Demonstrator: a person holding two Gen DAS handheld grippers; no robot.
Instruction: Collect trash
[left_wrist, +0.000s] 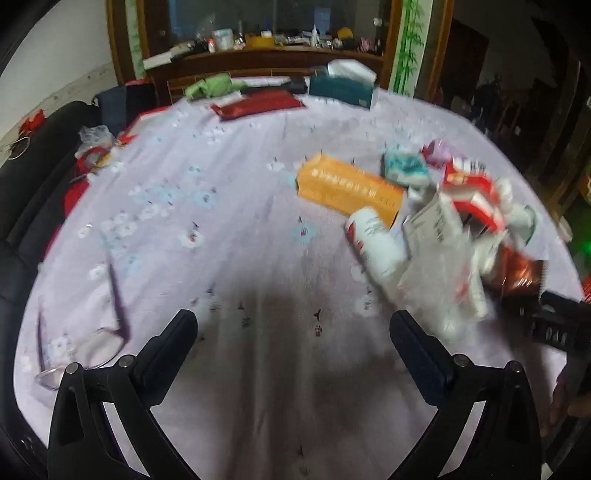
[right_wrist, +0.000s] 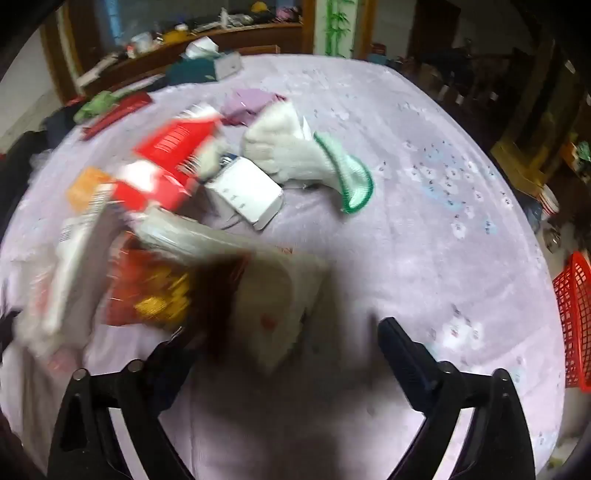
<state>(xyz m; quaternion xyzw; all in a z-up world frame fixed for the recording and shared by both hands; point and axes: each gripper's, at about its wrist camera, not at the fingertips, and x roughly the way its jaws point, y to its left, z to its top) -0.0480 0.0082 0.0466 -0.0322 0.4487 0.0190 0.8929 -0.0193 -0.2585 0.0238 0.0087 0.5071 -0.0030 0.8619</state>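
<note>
Right tool (right_wrist: 288, 343), its fingers spread apart and empty, sits nearest the trash pile (right_wrist: 155, 236) lying just ahead and to its left on the worktop (right_wrist: 424, 184), while the left tool (left_wrist: 293, 332), also apart, has that pile to its right.

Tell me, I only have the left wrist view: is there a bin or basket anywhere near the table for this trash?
Observer: Yes, the right wrist view shows a red plastic mesh basket just past the table's right edge.
Operator: What lies beyond the blurred red packaging on that side?
Observer: A white knitted glove with a green cuff lies flat on the lilac flowered tablecloth.
Operator: Anything beside it?
Observer: A small white rectangular box sits at the glove's left, close against it.
Operator: Is the right gripper holding anything?
Observer: The right gripper has its jaws wide apart; blurred wrappers overlap its left finger, but I cannot tell whether they touch.
</note>
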